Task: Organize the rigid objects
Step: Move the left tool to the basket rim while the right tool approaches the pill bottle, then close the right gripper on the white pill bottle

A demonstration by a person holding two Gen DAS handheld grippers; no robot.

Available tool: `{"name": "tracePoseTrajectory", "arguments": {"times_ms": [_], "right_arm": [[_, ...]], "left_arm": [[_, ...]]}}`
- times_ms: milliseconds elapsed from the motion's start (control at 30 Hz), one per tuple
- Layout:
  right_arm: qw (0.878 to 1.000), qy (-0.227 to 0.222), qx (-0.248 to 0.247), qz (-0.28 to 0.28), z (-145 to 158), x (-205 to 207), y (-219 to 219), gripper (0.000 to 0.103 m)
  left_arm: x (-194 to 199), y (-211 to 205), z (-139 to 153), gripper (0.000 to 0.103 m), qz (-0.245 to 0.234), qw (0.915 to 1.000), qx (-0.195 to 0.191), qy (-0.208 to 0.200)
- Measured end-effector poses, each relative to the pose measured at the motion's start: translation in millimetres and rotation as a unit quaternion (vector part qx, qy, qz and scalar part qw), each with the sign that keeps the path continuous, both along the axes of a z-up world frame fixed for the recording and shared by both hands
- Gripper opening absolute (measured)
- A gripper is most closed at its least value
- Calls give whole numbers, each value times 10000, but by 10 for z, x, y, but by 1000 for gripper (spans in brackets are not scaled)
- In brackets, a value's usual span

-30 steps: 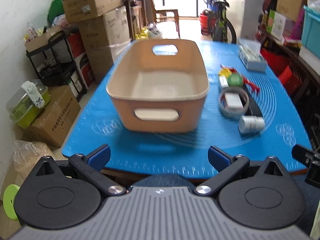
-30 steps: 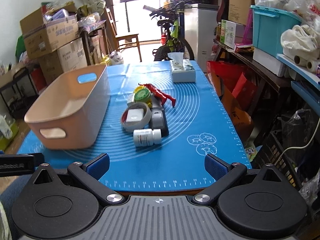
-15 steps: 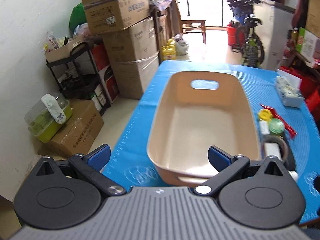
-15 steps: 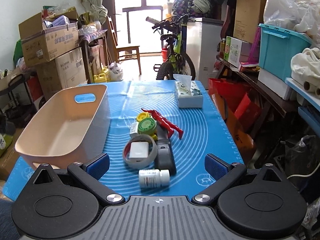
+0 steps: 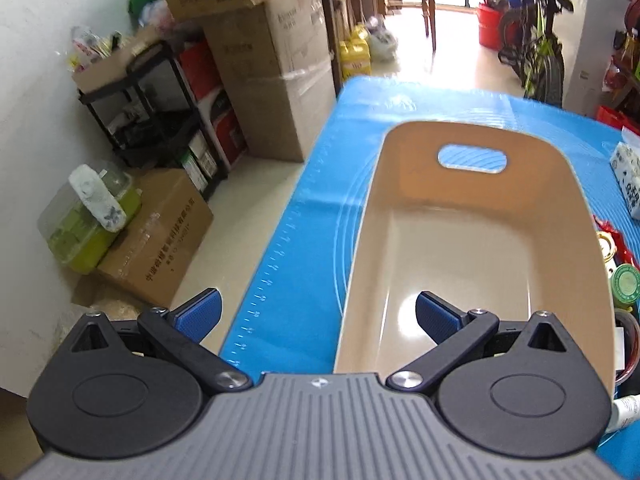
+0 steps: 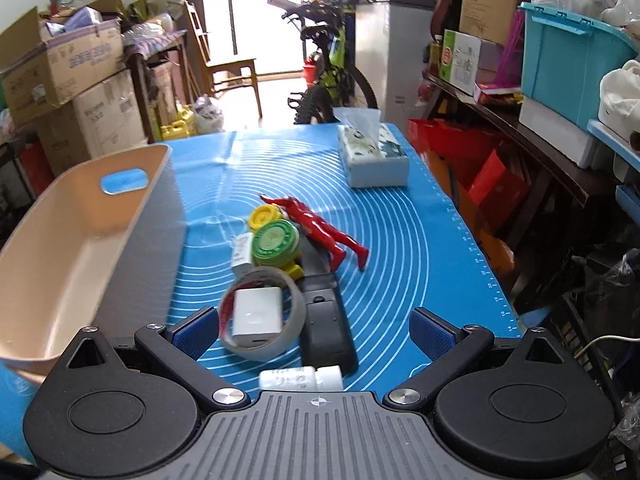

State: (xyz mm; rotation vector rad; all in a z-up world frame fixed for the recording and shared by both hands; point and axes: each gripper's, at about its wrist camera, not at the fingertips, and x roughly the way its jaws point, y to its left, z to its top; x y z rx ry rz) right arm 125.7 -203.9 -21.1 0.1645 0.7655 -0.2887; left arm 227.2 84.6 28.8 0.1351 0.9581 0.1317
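Both have advanced since a second ago: the left hand-held gripper (image 5: 318, 314) now hangs spread over the near left rim of the beige bin (image 5: 472, 264) — nothing inside it. Spread and holding nothing, the right hand-held gripper (image 6: 314, 330) overlooks one tape ring (image 6: 262, 314) around one white block (image 6: 256, 314), one pill bottle (image 6: 300, 378), one red figure (image 6: 320, 230); bare blue tabletop (image 6: 420, 248) lies rightward.

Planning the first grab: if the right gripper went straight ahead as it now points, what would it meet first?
Probably the white pill bottle lying just ahead of the open right gripper; beyond it the tape roll and black remote. Depth is uncertain.
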Motion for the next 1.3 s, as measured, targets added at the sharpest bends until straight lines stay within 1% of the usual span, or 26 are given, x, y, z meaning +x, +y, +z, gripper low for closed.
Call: {"name": "tracePoseTrajectory", "arguments": {"times_ms": [100,200,233,267,333,400,433,500,533,567,633,700,800,867,900,1000,1033,1067,1100,1133,1200,1233,1300], "right_arm": [[9999,127,90,-18,-117,87,-38,100],[9996,273,63,69,-225,140,-10,99],[9994,328,21,113,-266,156,11,99],[9991,391,-22,153,-296,169,32,98],[9983,519,-90,266,-366,194,92,97],[9972,624,-199,350,-430,209,153,97],[9967,675,-247,384,-462,218,179,97],[9957,772,-292,428,-516,242,202,97],[9953,818,-312,424,-542,257,209,97],[9948,868,-320,418,-567,270,205,97],[9939,968,-337,406,-620,300,210,97],[9929,1037,-402,411,-670,325,224,96],[9917,1127,-471,412,-734,358,223,94],[9910,1182,-471,416,-765,371,212,91],[9906,1214,-478,417,-780,377,208,91],[9903,1230,-473,435,-799,378,202,88],[9905,1224,-438,451,-794,378,201,86],[9908,1211,-393,465,-790,376,199,83],[9911,1190,-354,479,-785,372,198,81],[9912,1185,-356,476,-782,368,201,76],[9912,1178,-384,458,-772,355,202,72],[9913,1176,-402,435,-765,349,197,68],[9917,1153,-393,412,-748,332,176,66]], "left_arm": [[58,11,-115,102,-133,9995,-133,237],[74,15,-233,100,-217,9989,74,414],[81,22,-263,94,-238,9986,127,457],[74,37,-298,82,-248,9983,109,519],[114,92,-337,78,-221,9971,-145,715],[127,143,-368,77,-186,9958,-413,792],[137,157,-372,73,-165,9955,-468,810],[151,170,-369,71,-162,9953,-528,800],[150,171,-372,67,-177,9950,-568,804],[156,162,-381,60,-197,9946,-612,814],[164,134,-394,57,-285,9937,-601,904],[174,116,-389,56,-318,9938,-594,890],[205,122,-395,43,-319,9930,-669,922],[215,125,-406,24,-317,9929,-638,952],[221,136,-411,20,-307,9927,-647,969],[227,141,-421,18,-300,9924,-666,995],[227,139,-422,8,-305,9922,-687,995],[227,141,-418,8,-319,9914,-782,995],[225,127,-415,8,-307,9918,-755,983],[226,128,-416,8,-304,9917,-773,983],[228,131,-412,7,-294,9915,-809,979],[230,130,-411,7,-290,9915,-814,976],[230,128,-410,7,-292,9915,-807,974]]}}
